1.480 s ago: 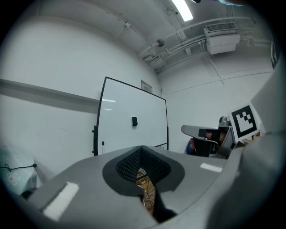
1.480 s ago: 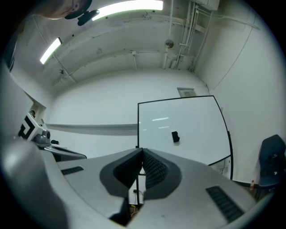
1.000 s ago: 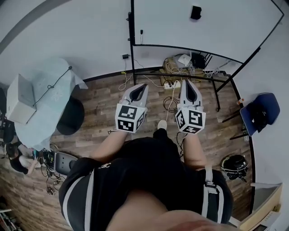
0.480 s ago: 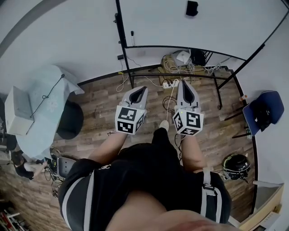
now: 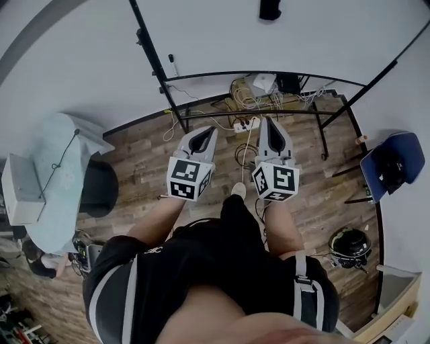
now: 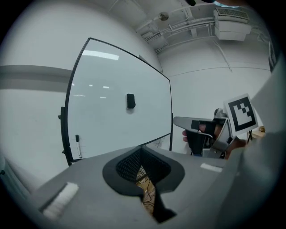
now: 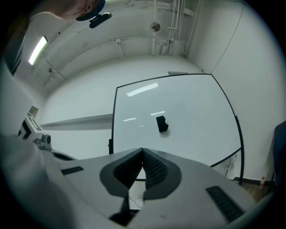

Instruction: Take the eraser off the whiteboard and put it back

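Note:
A small black eraser (image 5: 270, 9) clings to the whiteboard (image 5: 215, 33) on its black stand, ahead at the top of the head view. It also shows in the left gripper view, eraser (image 6: 130, 101), and in the right gripper view, eraser (image 7: 161, 124). Both grippers are held side by side at waist height, pointing at the board and well short of it. My left gripper (image 5: 210, 129) has its jaws together with nothing in them. My right gripper (image 5: 267, 121) is likewise shut and empty. A marker (image 5: 173, 65) hangs at the board's lower left.
Cables and a power strip (image 5: 259, 94) lie on the wood floor under the board's stand. A blue chair (image 5: 393, 164) and a helmet (image 5: 348, 245) are at the right. A cloth-covered table (image 5: 57, 168) with a white box (image 5: 20, 191) and a black stool (image 5: 99, 188) stand at the left.
The person has stepped closer to the whiteboard, carrying both grippers forward. The board's left post has slid left in view and the eraser has shifted to the top edge. Both jaws stay shut.

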Demonstrator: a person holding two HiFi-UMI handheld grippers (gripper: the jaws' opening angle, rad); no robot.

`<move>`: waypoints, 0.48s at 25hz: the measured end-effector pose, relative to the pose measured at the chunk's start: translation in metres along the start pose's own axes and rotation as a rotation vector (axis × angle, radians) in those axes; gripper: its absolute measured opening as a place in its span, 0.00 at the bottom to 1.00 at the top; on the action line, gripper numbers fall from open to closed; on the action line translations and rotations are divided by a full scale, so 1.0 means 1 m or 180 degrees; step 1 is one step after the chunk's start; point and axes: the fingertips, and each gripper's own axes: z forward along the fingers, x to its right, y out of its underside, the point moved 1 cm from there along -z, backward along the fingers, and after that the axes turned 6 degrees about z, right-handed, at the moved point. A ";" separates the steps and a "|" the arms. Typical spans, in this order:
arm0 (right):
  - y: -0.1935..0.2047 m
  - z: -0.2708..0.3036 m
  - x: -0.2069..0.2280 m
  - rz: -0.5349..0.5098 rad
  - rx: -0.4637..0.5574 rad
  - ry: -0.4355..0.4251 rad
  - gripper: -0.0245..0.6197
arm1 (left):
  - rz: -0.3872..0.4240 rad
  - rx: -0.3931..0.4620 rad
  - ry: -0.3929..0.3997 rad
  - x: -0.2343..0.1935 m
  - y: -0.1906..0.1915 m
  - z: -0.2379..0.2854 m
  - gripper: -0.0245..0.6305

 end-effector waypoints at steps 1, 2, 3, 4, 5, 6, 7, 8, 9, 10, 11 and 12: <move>0.000 0.010 0.009 0.0005 -0.0032 -0.0003 0.05 | -0.0013 -0.0004 -0.0006 -0.002 -0.004 0.012 0.05; 0.000 0.020 0.017 0.0006 -0.0063 -0.0009 0.05 | -0.0027 -0.0006 -0.0011 -0.004 -0.008 0.023 0.05; -0.001 0.030 0.024 0.0006 -0.0086 -0.0018 0.05 | -0.0039 -0.0007 -0.0019 -0.007 -0.013 0.034 0.05; -0.004 0.041 0.031 0.0003 -0.0097 -0.0032 0.05 | -0.0047 -0.0005 -0.0030 -0.010 -0.018 0.045 0.05; -0.008 0.053 0.037 0.0000 -0.0100 -0.0050 0.05 | -0.0053 0.0000 -0.0046 -0.015 -0.024 0.055 0.05; -0.012 0.065 0.044 -0.0004 -0.0098 -0.0073 0.05 | -0.0060 0.0010 -0.0069 -0.020 -0.030 0.066 0.05; -0.016 0.078 0.049 -0.0007 -0.0096 -0.0101 0.05 | -0.0067 0.0022 -0.0100 -0.026 -0.037 0.078 0.05; -0.020 0.090 0.055 -0.0010 -0.0097 -0.0136 0.05 | -0.0075 0.0033 -0.0137 -0.032 -0.044 0.088 0.05; -0.025 0.102 0.060 -0.0018 -0.0102 -0.0176 0.05 | -0.0082 0.0040 -0.0176 -0.037 -0.051 0.098 0.05; -0.030 0.113 0.065 -0.0030 -0.0106 -0.0220 0.05 | -0.0086 0.0045 -0.0212 -0.041 -0.058 0.108 0.05; -0.035 0.122 0.069 -0.0048 -0.0105 -0.0268 0.05 | -0.0085 0.0048 -0.0242 -0.044 -0.064 0.117 0.05; -0.040 0.131 0.074 -0.0068 -0.0096 -0.0316 0.05 | -0.0082 0.0052 -0.0267 -0.046 -0.070 0.125 0.05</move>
